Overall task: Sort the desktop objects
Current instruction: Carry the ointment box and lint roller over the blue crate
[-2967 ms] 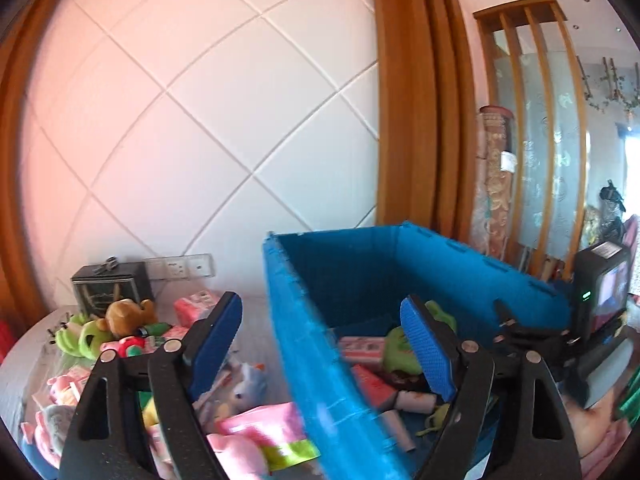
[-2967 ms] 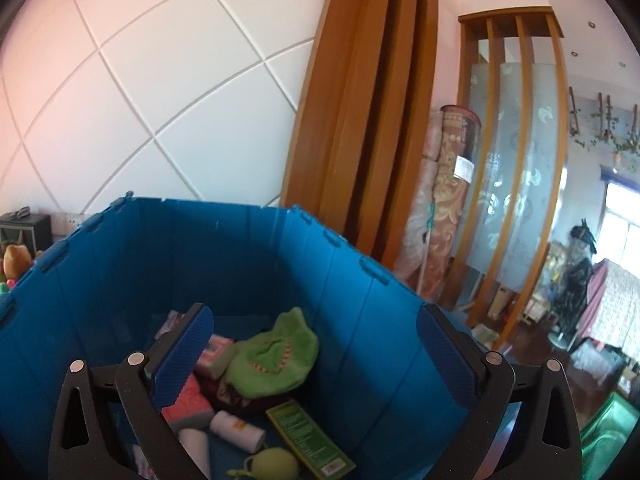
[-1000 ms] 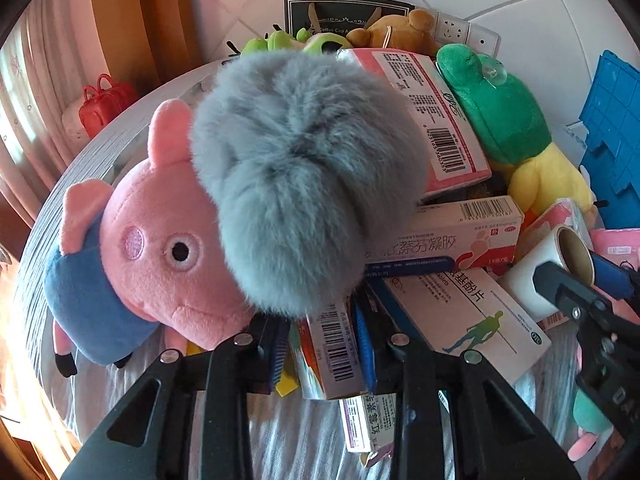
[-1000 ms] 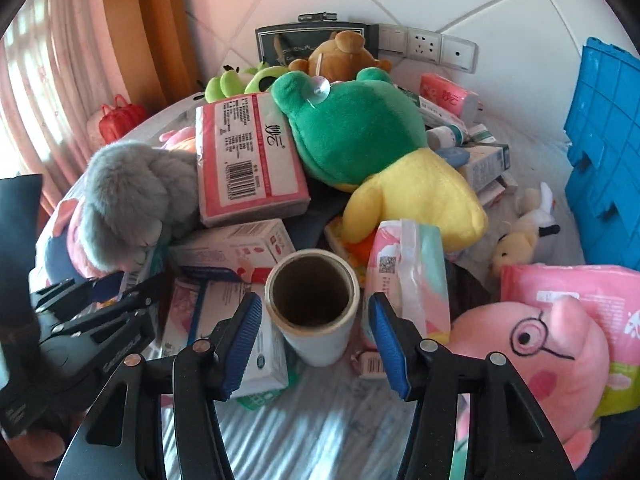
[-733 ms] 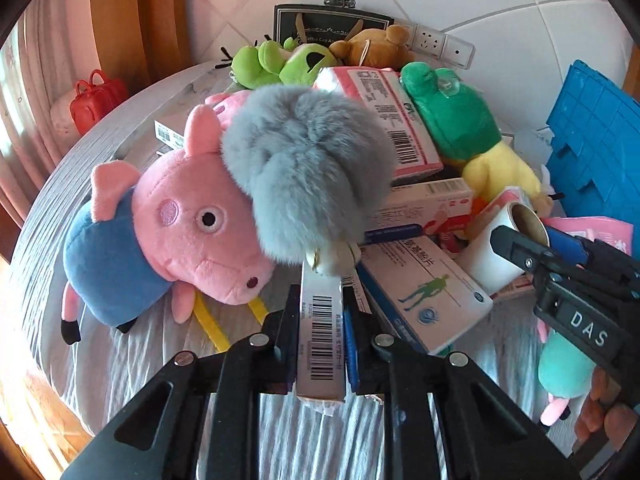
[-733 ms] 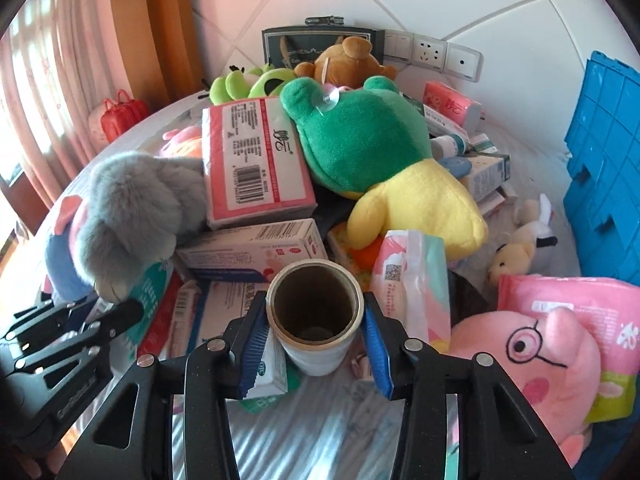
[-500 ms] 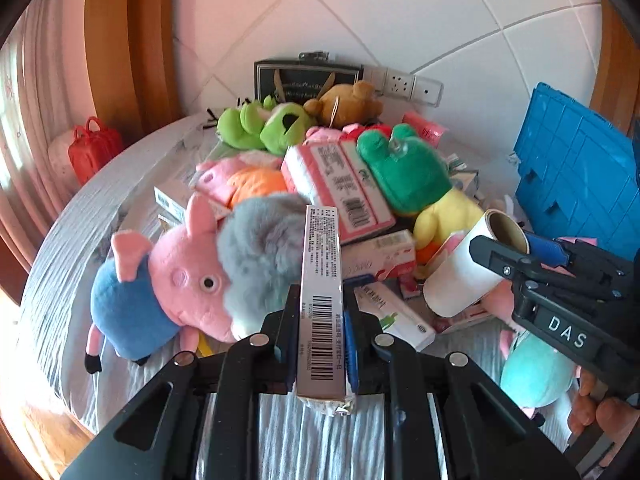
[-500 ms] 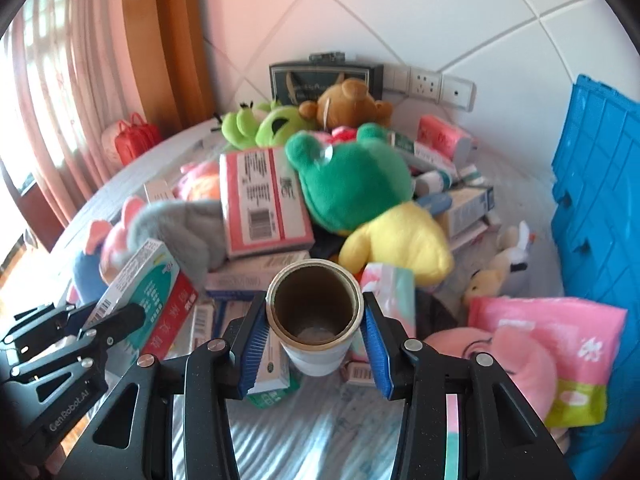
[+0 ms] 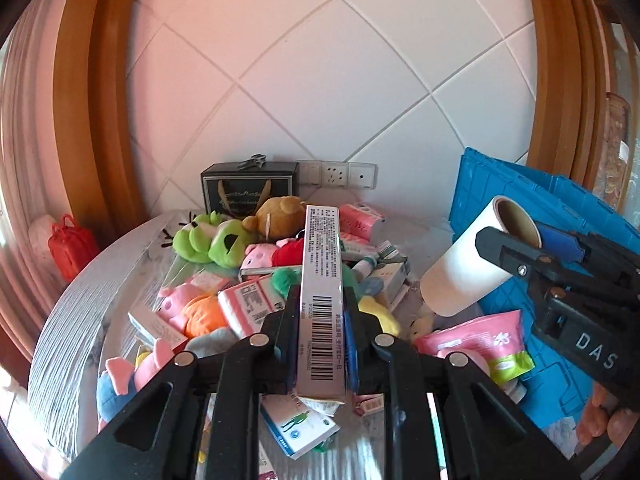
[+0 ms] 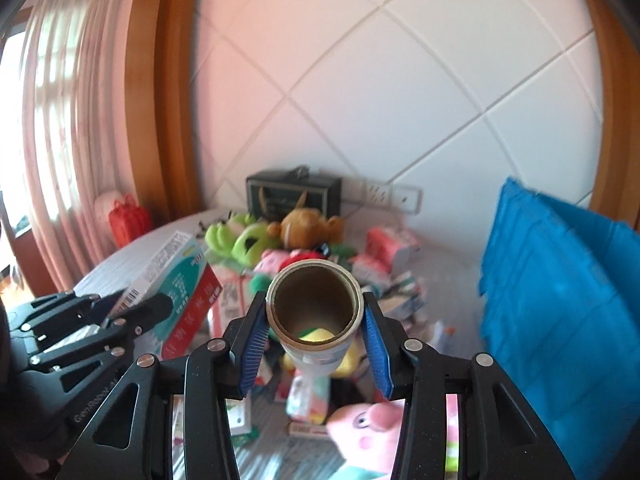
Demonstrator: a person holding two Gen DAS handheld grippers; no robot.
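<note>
Past the heap I see a white wall [image 9: 320, 92] of diagonally laid tiles, framed on both sides by curved orange-brown wooden trim [image 9: 94, 112]. A row of white wall sockets [image 9: 338, 174] sits low on it, just right of a dark gift box [image 9: 250, 188] standing against the wall. Far left, pink curtains [image 10: 68, 120] hang by a bright window, with a small red bag [image 9: 72, 245] near them.

A home: curtains [image 10: 60, 128], wall sockets [image 9: 338, 174], plush toys [image 9: 212, 238] on table.
</note>
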